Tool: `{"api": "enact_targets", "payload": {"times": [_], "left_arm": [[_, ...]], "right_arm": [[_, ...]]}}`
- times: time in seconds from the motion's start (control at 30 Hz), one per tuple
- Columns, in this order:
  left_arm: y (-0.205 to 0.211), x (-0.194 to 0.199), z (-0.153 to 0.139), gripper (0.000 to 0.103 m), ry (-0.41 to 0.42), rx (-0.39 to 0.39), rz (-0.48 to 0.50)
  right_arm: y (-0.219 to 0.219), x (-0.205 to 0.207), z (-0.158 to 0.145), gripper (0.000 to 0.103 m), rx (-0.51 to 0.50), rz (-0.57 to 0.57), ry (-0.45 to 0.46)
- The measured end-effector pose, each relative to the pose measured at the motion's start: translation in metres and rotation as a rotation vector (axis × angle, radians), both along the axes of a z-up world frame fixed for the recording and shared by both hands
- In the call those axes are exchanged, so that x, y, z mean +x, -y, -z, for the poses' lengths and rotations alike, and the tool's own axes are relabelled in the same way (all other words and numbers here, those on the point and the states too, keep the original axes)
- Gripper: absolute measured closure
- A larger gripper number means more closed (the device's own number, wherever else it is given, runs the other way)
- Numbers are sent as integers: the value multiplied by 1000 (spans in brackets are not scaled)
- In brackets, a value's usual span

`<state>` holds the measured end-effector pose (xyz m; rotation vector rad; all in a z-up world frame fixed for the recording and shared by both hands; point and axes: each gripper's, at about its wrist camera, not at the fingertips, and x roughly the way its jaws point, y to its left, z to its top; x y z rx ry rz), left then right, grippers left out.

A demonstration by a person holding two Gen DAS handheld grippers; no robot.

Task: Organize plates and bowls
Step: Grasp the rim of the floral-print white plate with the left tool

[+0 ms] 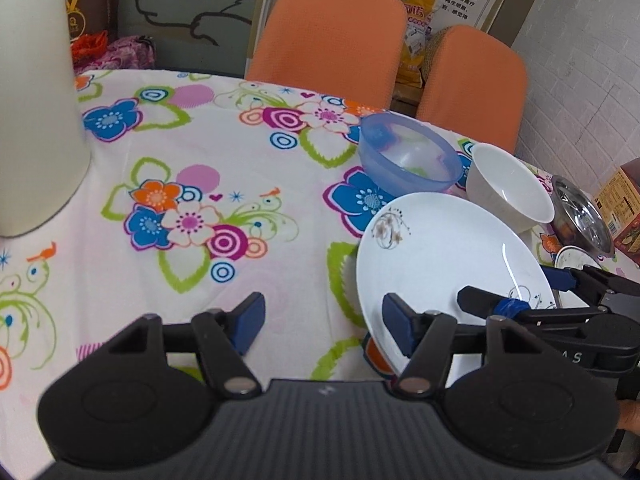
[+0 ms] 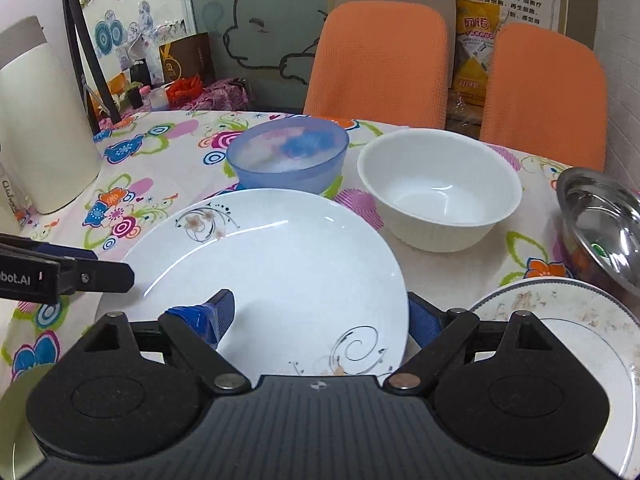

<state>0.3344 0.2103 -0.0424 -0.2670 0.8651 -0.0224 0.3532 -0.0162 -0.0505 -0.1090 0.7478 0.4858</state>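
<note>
A white plate [image 2: 280,264] with small flower prints lies on the flowered tablecloth [image 1: 200,152]. My right gripper [image 2: 320,320] straddles its right rim: the taped left finger [image 2: 212,316] lies over the plate's face, and the right finger [image 2: 426,326] sits outside the rim, partly hidden by it. Its jaws stand wide and are not pinching the plate. My left gripper [image 1: 324,324] is open over bare cloth, its right finger [image 1: 400,330] at the left edge of the plate [image 1: 440,256]. Behind the plate stand a blue translucent bowl [image 2: 288,160] and a white bowl [image 2: 440,188].
A steel bowl [image 2: 604,228] and a soiled white plate [image 2: 560,344] sit at the right. A tall white cylinder [image 1: 36,100] stands at the left. Two orange chairs [image 1: 332,36] back the table's far edge. A printed box [image 1: 620,208] is at the far right.
</note>
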Motion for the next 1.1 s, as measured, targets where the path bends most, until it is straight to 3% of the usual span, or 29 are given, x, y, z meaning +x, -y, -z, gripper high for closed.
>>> {"api": "enact_targets", "payload": {"times": [0.33,0.57,0.77,0.83,0.87,1.1], "left_arm": [[4,7,5,38,1,-2,28],[25,15,7,38,17,81,69],[33,11,10,38,36,145,85],[37,10,11,43,46,147,85],[39,10,10,55,51,136,93],[49,13,5,62,31,158,49]], "right_arm": [[1,-9,0,26,48,4,4],[-6,-29,8,25,-34,-19,108],[0,-33,11,23,-14,-34,144],[-3,-35,11,22,-12,-17,155],[-6,-35,11,22,-14,-14,159],[-3,-32,8,29,-17,-21,149]]}}
